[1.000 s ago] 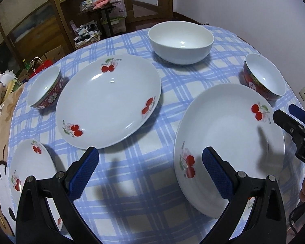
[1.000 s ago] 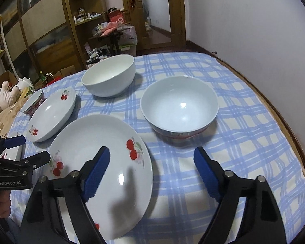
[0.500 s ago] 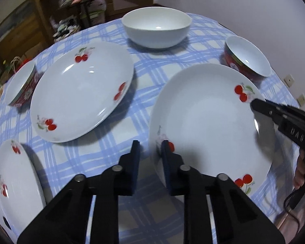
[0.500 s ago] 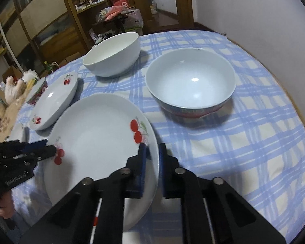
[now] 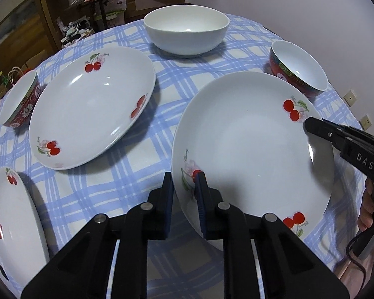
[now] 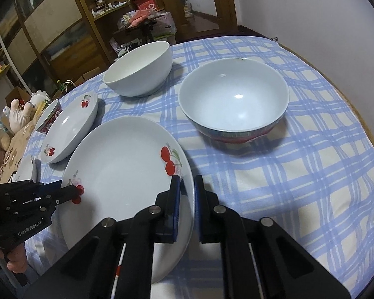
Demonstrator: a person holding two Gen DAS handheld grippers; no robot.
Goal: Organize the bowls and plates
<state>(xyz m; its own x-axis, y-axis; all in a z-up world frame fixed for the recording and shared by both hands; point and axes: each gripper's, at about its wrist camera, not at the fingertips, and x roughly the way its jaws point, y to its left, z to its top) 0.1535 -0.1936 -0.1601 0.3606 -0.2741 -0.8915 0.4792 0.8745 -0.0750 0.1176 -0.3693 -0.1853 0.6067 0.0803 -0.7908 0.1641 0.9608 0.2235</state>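
Observation:
A large white plate with cherry prints (image 5: 249,144) lies nearest me on the blue checked tablecloth. My left gripper (image 5: 184,177) is shut on its left rim, one pad above and one below. On the opposite rim, beside a cherry print, my right gripper (image 6: 187,178) is likewise shut on the same plate (image 6: 122,169). Each gripper shows in the other's view: the right gripper (image 5: 311,125) at the plate's far edge, the left gripper (image 6: 72,191) at its left edge. Whether the plate is off the cloth I cannot tell.
A second cherry plate (image 5: 92,104) sits to the left, with a smaller plate (image 5: 12,219) at the near left edge. A plain white bowl (image 5: 187,32) stands at the back. Red-patterned bowls sit at the right (image 5: 299,67) and far left (image 5: 20,99). A wall runs along the right.
Both grippers went from wide open to shut on opposite rims of the near cherry plate. Both views now sit closer over the plate.

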